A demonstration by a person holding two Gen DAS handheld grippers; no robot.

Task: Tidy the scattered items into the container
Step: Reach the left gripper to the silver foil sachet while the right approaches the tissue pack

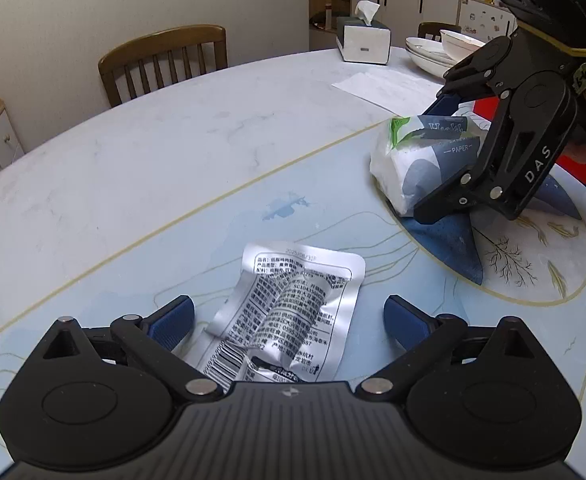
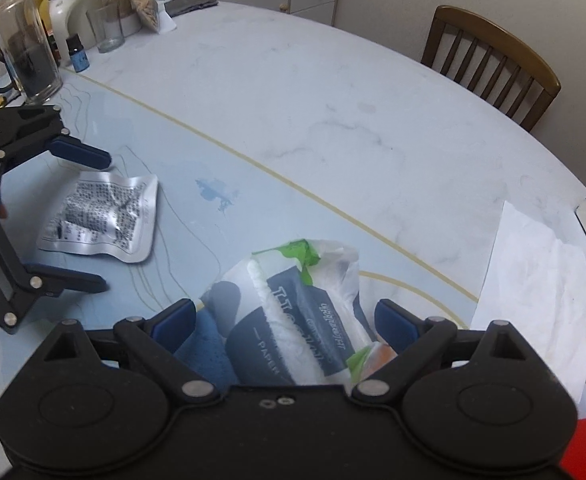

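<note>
A crumpled silver foil packet (image 1: 289,308) with black print lies flat on the pale blue table inlay. My left gripper (image 1: 289,320) is open, one blue pad on each side of the packet; it is also seen as the left gripper (image 2: 99,220) in the right wrist view, just above the foil packet (image 2: 101,216). A white and grey tissue pack (image 2: 293,312) with a green tab lies between the pads of my open right gripper (image 2: 287,320). The left wrist view shows the right gripper (image 1: 441,156) straddling the tissue pack (image 1: 421,152). A red container (image 1: 577,168) sits just behind it.
The round marble table (image 1: 173,128) carries a tissue box (image 1: 365,38), stacked white bowls (image 1: 433,52) and a paper sheet (image 2: 533,280). Glass jars (image 2: 29,52) and bottles crowd its far left edge. A wooden chair (image 2: 489,60) stands at the far side.
</note>
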